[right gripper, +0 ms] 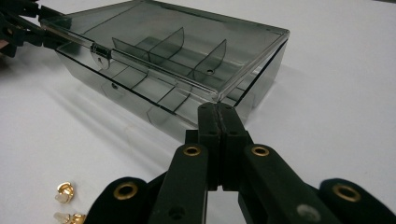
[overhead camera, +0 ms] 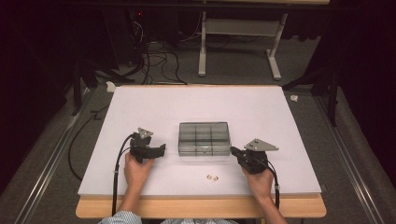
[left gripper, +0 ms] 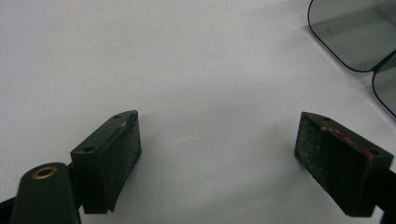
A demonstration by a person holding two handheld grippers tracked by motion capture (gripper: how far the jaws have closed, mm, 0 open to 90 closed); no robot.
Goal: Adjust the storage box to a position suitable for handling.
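On the white desk (overhead camera: 140, 107) the smoky compartment box (overhead camera: 204, 138) sits mid-desk, lid down. We judge ourselves about to open it. Our right gripper (overhead camera: 233, 150), jaws clenched on nothing, noses its near right corner; our left gripper (overhead camera: 162, 147) waits released, left. Two brass bits (overhead camera: 212, 177) lie near us. Next: pry the lid.

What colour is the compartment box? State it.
Smoky translucent grey compartment box, clearest in the right gripper view.
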